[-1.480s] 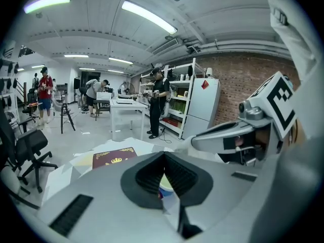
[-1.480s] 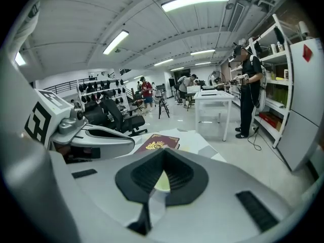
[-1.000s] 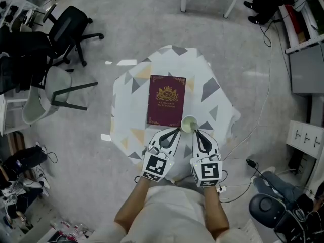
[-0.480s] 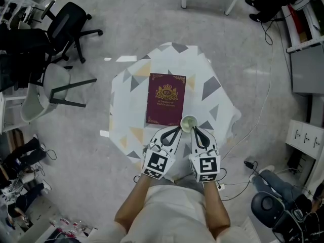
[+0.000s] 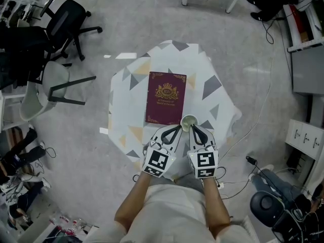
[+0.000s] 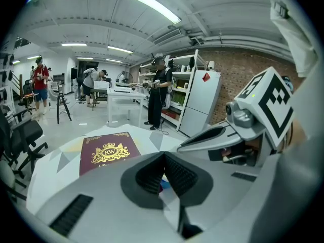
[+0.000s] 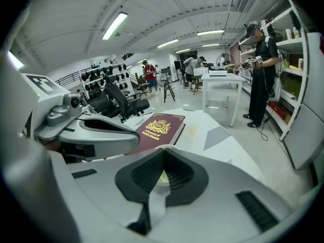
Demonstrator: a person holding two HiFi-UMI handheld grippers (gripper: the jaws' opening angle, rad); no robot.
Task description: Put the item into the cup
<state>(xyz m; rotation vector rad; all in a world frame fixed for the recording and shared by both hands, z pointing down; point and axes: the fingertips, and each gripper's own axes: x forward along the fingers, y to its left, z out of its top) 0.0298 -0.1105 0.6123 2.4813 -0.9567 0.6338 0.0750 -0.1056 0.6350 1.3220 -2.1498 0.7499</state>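
Observation:
A pale cup stands on the patterned table, at the near right corner of a maroon book. My left gripper and right gripper lie side by side at the table's near edge, tips just short of the cup. In the left gripper view the left gripper has its jaws meeting at the tip. A small blue thing shows in the gap behind them; I cannot tell whether it is held. The right gripper is shut too, and the cup shows through its gap.
Office chairs and a grey chair stand left of the table. Cables trail over the floor on the right. People stand by a white table and shelves farther off.
Both grippers have crept slightly forward and toward each other. The cup and book have not moved.

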